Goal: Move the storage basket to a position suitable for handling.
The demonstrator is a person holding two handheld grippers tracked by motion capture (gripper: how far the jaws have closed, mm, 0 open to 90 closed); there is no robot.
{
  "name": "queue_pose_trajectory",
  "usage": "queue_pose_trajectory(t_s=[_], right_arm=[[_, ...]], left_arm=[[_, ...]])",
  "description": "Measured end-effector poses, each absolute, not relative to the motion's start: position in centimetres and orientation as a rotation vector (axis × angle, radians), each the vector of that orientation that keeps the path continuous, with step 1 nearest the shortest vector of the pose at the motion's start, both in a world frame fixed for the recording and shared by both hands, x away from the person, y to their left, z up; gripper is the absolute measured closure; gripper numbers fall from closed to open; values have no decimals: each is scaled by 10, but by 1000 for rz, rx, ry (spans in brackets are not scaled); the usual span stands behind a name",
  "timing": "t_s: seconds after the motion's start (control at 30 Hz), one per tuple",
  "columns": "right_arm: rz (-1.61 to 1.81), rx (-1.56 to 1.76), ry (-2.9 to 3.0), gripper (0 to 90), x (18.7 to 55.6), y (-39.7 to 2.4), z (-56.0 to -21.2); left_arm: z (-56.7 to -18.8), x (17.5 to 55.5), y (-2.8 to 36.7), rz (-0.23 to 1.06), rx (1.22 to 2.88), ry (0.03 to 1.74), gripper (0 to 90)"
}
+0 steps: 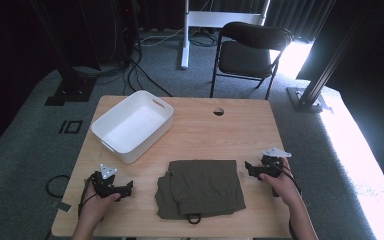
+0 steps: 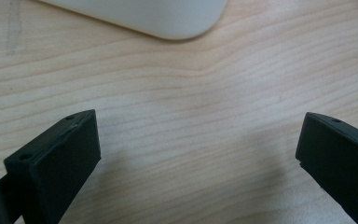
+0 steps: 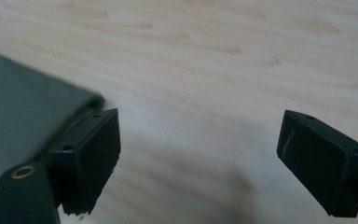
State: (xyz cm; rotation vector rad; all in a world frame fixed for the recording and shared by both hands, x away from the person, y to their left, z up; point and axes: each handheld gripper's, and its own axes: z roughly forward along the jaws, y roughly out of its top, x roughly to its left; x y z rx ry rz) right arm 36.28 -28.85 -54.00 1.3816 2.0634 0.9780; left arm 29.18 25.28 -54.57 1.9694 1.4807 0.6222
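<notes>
A folded olive-green garment (image 1: pixel 200 187) lies on the wooden table (image 1: pixel 205 130) near its front edge, a dark loop hanging from its near hem. To its left my left gripper (image 1: pixel 128 188) rests low on the table, open, its jaws pointing toward the garment. In the left gripper view those jaws (image 2: pixel 198 154) stand wide apart over bare wood. My right gripper (image 1: pixel 250 167) sits just right of the garment, open. In the right gripper view its jaws (image 3: pixel 198 158) are spread with bare wood between them, and the garment's edge (image 3: pixel 23 116) lies beside the left jaw.
A white plastic tub (image 1: pixel 132 125) stands at the table's back left; its rounded corner (image 2: pixel 168 18) shows in the left gripper view. A round cable hole (image 1: pixel 218 111) is in the tabletop's far edge. A black folding chair (image 1: pixel 247 50) stands behind the table.
</notes>
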Motion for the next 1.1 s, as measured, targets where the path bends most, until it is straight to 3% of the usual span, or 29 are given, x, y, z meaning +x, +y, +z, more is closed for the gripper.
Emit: queue_pose_trajectory(t_s=[1.1], right_arm=[[1137,1212,2117,130,428,-199,-497]], left_arm=[[-510,310,258,675,1901,1432,11]])
